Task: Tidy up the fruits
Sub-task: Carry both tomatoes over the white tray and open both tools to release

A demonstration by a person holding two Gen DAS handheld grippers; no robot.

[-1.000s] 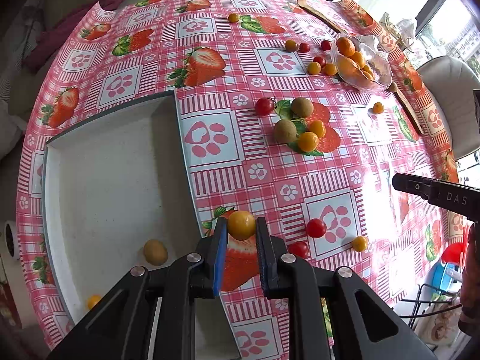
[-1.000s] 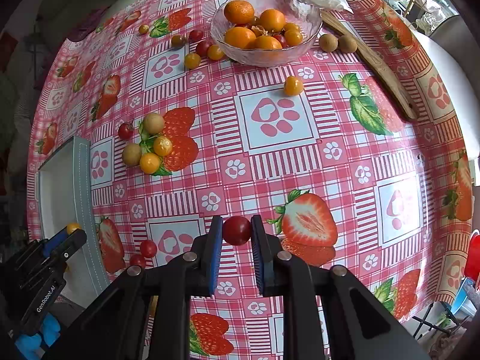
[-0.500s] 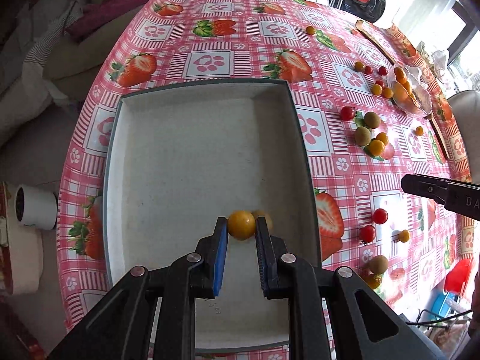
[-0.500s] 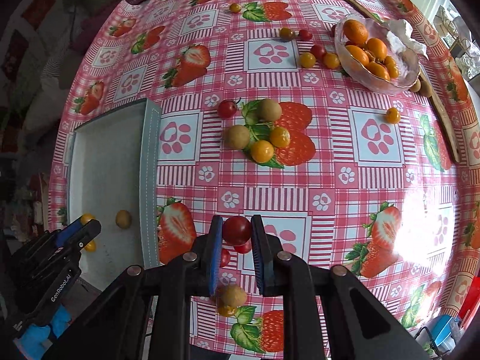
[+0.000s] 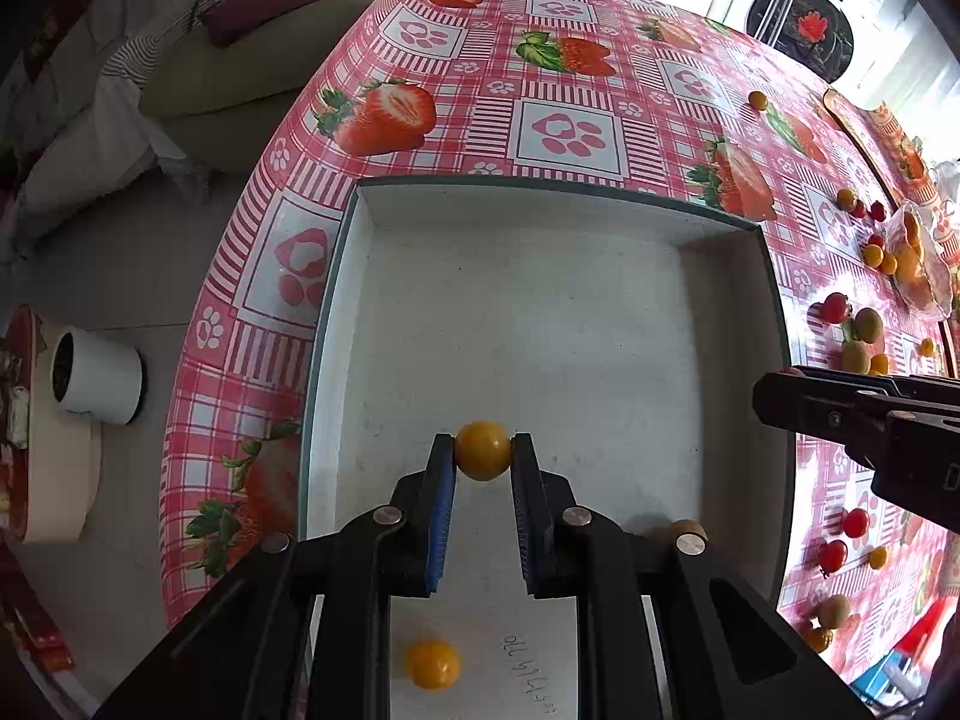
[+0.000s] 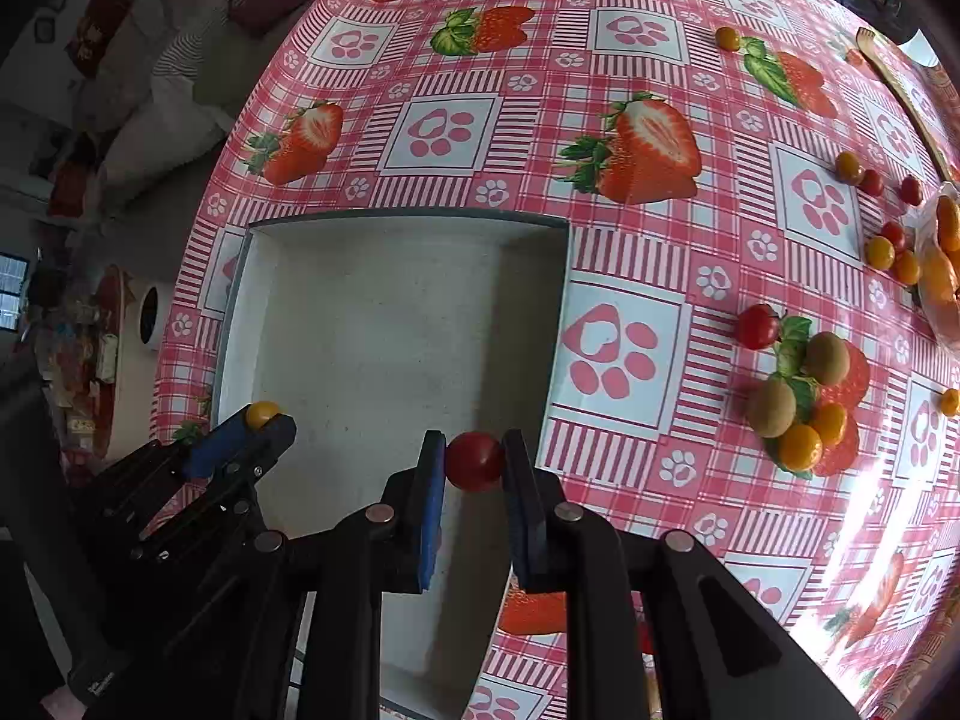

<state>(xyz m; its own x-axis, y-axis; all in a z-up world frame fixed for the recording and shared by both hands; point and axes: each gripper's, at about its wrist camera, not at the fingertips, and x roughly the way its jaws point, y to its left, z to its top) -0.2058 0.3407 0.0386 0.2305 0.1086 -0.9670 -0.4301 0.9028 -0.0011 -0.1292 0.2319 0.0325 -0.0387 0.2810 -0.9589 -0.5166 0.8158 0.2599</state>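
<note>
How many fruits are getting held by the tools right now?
2. A yellow tomato is pinched in the left tool over the white tray; a red tomato is pinched in the right tool.

A brownish fruit (image 5: pixel 681 531) in the white tray (image 5: pixel 540 312) is mostly hidden behind the left tool (image 5: pixel 483 456). The right tool (image 5: pixel 864 414) runs off the right edge of the left view. The glass bowl (image 6: pixel 942 276) is cut off at the right view's edge. Handwriting on the tray floor (image 5: pixel 528 672) is too small to read. The tray's near rim is hidden behind both tools.
</note>
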